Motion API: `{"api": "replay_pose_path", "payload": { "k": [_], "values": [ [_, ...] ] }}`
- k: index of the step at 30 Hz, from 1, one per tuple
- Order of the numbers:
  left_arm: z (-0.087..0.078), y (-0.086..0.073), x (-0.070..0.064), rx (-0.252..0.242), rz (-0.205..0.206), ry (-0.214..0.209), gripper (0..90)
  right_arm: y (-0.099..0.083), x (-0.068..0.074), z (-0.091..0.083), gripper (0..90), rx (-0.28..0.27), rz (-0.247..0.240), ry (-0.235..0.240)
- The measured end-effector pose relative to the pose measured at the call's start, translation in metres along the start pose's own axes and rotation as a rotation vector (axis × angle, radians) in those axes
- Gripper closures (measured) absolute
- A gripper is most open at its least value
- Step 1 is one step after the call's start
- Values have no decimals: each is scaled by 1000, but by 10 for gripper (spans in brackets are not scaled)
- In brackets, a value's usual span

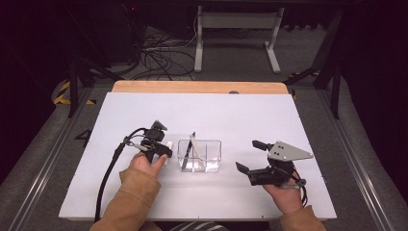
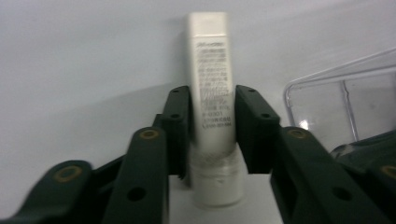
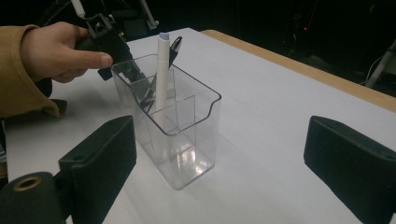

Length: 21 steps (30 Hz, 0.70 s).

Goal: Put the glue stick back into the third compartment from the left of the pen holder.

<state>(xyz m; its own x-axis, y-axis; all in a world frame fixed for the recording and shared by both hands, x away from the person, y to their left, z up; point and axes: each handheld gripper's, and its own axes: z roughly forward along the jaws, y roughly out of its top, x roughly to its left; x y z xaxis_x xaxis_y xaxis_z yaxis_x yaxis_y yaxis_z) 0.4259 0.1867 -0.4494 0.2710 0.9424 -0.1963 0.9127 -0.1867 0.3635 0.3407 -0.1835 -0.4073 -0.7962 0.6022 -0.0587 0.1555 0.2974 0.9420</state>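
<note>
At the table's near edge, the right gripper [image 1: 246, 161] rests at about 4 o'clock, jaws spread wide and holding nothing. At about 8 o'clock the left gripper [image 2: 212, 109] is clenched around a white tube [image 2: 212, 93] lying on the table [image 1: 144, 110], just left of the clear organizer [image 1: 199, 155]. To do this well, lift the tube level, then tip it upright over an open compartment. Farther back, the organizer's rear compartment holds a white pen [image 3: 162, 70] and a dark pen [image 3: 175, 44].
</note>
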Motion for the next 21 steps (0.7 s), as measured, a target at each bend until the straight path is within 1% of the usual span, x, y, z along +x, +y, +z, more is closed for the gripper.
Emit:
{"api": "replay_pose_path", "payload": {
  "k": [1, 3, 6, 8, 11, 12, 13, 15, 18, 21],
  "values": [
    [0, 0, 0, -7, 3, 10, 688, 0, 0, 0, 99, 1, 1, 1],
    [-3, -1, 1, -15, 9, 13, 689, 0, 0, 0, 99, 1, 0, 1],
    [-10, -2, 3, -35, 21, -2, 690, 0, 0, 0, 98, 2, 1, 0],
    [-16, -2, 3, -56, 20, -13, 691, 0, 0, 1, 98, 3, 1, 0],
    [-25, -4, 4, -85, 34, -30, 691, -1, 0, 1, 98, 3, 1, 0],
    [-28, -5, 4, -94, 32, -35, 691, -1, 0, 1, 98, 2, 1, 0],
    [-30, -5, 5, -102, 42, -39, 691, -1, 0, 1, 98, 1, 0, 0],
    [-34, -7, 5, -110, 45, -43, 691, -1, 0, 1, 98, 0, 0, 0],
    [-41, -10, 4, -117, 75, -48, 691, 0, 0, 1, 98, -3, 0, 1],
    [-48, -15, -1, -127, 113, -52, 691, 0, 0, 0, 98, -5, -2, 1]
  ]
}}
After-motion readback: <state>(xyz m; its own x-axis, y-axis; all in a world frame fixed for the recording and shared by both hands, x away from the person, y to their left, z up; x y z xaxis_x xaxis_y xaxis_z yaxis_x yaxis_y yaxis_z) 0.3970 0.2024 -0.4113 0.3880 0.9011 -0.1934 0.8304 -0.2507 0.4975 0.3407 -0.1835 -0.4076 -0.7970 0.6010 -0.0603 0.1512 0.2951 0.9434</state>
